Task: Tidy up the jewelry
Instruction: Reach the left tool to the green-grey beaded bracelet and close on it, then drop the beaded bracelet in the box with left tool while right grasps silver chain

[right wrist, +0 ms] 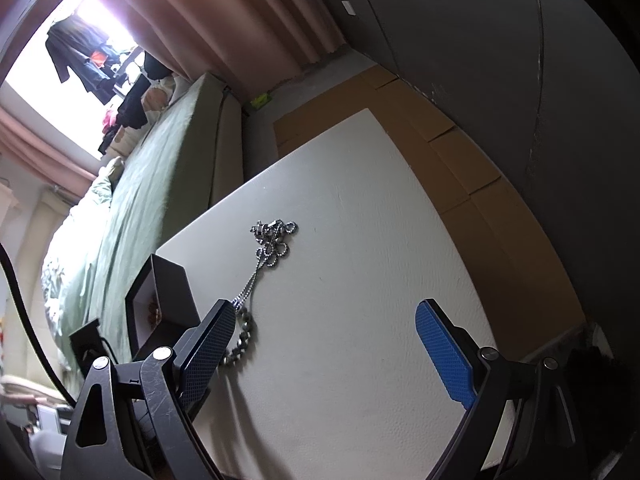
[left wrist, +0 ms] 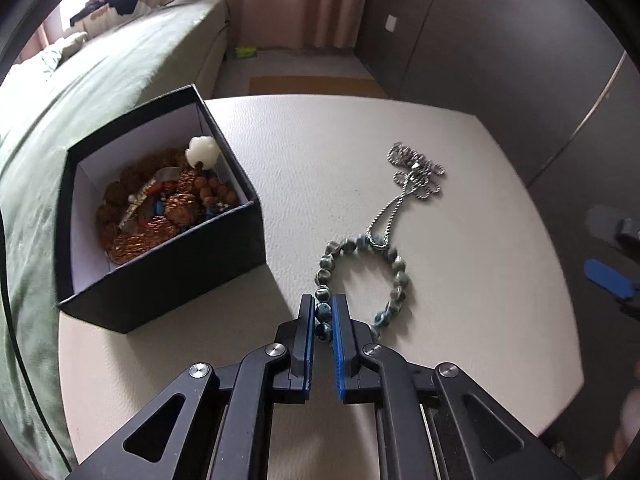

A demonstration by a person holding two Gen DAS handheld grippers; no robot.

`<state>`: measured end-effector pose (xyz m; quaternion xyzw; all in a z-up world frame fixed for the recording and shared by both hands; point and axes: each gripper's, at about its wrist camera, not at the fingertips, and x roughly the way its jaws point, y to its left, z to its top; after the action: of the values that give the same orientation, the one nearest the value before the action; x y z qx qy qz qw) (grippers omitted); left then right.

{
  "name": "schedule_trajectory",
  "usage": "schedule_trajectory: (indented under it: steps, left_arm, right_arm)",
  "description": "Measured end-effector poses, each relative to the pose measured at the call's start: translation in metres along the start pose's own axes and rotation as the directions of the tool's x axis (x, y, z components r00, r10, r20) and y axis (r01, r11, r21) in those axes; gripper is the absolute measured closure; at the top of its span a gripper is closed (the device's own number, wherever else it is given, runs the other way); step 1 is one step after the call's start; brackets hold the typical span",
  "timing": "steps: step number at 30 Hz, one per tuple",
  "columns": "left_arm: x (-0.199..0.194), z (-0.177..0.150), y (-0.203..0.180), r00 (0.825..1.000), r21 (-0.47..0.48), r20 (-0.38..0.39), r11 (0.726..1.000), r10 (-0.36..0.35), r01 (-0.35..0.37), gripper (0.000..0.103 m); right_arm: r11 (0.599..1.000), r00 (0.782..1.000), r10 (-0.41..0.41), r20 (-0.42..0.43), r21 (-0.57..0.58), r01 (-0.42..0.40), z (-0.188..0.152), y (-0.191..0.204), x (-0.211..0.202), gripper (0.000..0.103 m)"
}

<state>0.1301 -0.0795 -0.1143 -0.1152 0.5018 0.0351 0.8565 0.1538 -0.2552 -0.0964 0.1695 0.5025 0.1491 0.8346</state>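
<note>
- The left gripper [left wrist: 323, 312] points down at a white table [left wrist: 460, 280]. Its two blue pads are pinched on a few beads of the bead bracelet [left wrist: 394, 280].
- The bracelet is a ring of round blue-green beads. It lies flat on the table, and only its near left side sits between the pads.
- A silver chain [left wrist: 416, 172] lies on the table just past the bracelet. The far part is bunched up in little loops. One long loop runs back and lies over the top of the bracelet, touching it.
- A black box [left wrist: 192, 264] with a white inside stands open on the left part of the table, near the bracelet but not touching it.
- The box holds brown beads [left wrist: 176, 208] piled up, with a white bead [left wrist: 202, 150] on top near the back.
- The right gripper [right wrist: 324, 332] hangs over the near right part of the table. Its pads are far apart, with only bare table between them.
- From the right wrist view, the chain [right wrist: 272, 240] lies ahead of it, and the bracelet [right wrist: 242, 336] peeks out beside its left pad. The box [right wrist: 168, 304] is further left.
- A bed with a green cover [left wrist: 100, 92] is next to the table on the left.
</note>
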Motion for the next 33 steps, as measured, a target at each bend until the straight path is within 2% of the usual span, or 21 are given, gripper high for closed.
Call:
schedule_trajectory:
  steps: [5, 10, 16, 24, 27, 33]
  left_arm:
    - [-0.036, 0.008, 0.003, 0.993, -0.018, 0.070, 0.996, -0.091, 0.092, 0.095]
    - [-0.064, 0.015, 0.009, 0.980, -0.031, 0.136, 0.988, -0.146, 0.151, 0.095]
    - [-0.089, 0.027, 0.023, 0.966, -0.065, 0.197, 0.981, -0.168, 0.184, 0.095]
    - [-0.113, 0.042, 0.047, 0.947, -0.098, 0.276, 0.976, -0.163, 0.196, 0.095]
    - [-0.113, 0.048, 0.061, 0.945, -0.122, 0.285, 0.972, -0.158, 0.199, 0.095]
    - [-0.102, 0.059, 0.082, 0.949, -0.159, 0.280, 0.967, -0.148, 0.198, 0.095]
  right_arm:
    - [1.000, 1.000, 0.002, -0.006, -0.006, -0.002, -0.002, 0.004, 0.002, 0.011]
    - [1.000, 1.000, 0.013, 0.004, -0.028, -0.013, -0.003, 0.011, 0.003, 0.013]
    - [0.998, 0.999, 0.034, 0.008, -0.046, -0.034, -0.001, 0.019, 0.011, 0.031]
    - [0.986, 0.999, 0.016, 0.050, -0.167, -0.007, 0.003, 0.046, 0.025, 0.033]
    - [0.969, 0.998, -0.032, 0.060, -0.244, 0.046, 0.004, 0.058, 0.038, 0.033]
    - [0.943, 0.994, -0.099, 0.053, -0.314, 0.111, 0.007, 0.068, 0.066, 0.033]
